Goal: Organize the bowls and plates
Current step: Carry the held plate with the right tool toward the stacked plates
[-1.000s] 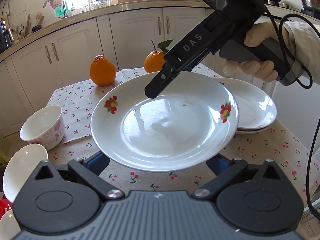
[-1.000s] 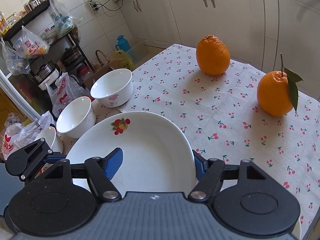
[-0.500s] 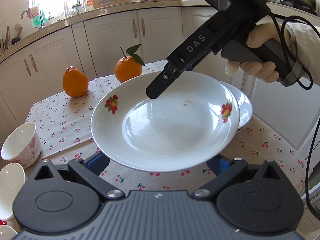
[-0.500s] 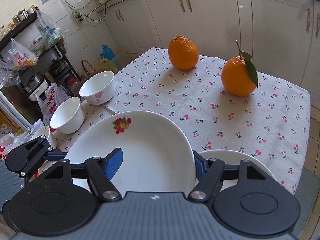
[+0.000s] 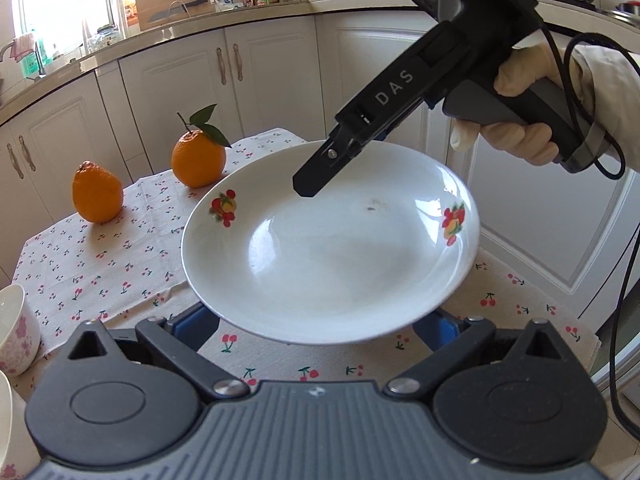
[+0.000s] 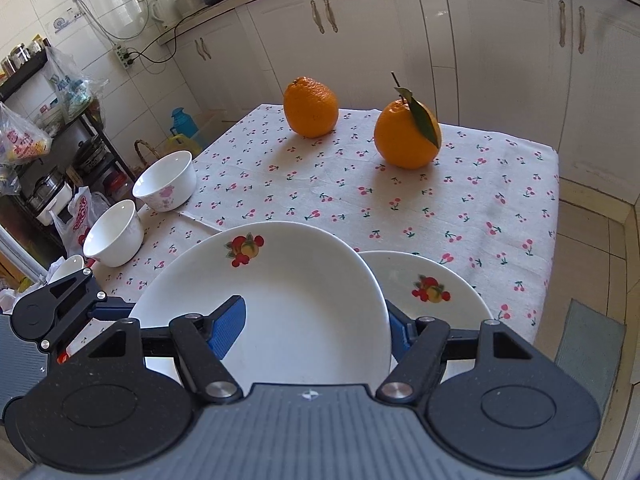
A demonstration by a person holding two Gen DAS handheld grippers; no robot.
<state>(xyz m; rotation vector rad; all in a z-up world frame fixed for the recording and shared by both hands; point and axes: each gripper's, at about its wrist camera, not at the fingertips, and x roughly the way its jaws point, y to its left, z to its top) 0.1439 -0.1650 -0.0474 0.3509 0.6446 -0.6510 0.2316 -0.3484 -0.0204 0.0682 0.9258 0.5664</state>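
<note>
White plate (image 6: 288,300) clamped edgewise by right gripper (image 6: 316,326) fingers, left gripper (image 5: 320,326) fingers' state unclear, above second plate (image 6: 440,292); oranges (image 6: 406,138), bowls (image 6: 166,180) on tabletop (image 6: 480,200).

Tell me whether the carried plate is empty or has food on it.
Empty. The plate shows a bare, glossy white inside; only its printed fruit motifs and a tiny dark speck mark it. The right gripper grips its rim.

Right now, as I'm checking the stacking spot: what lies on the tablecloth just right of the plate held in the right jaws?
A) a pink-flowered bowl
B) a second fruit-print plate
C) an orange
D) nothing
B: in the right wrist view a second fruit-print plate lies on the tablecloth, partly hidden behind the held plate.
</note>
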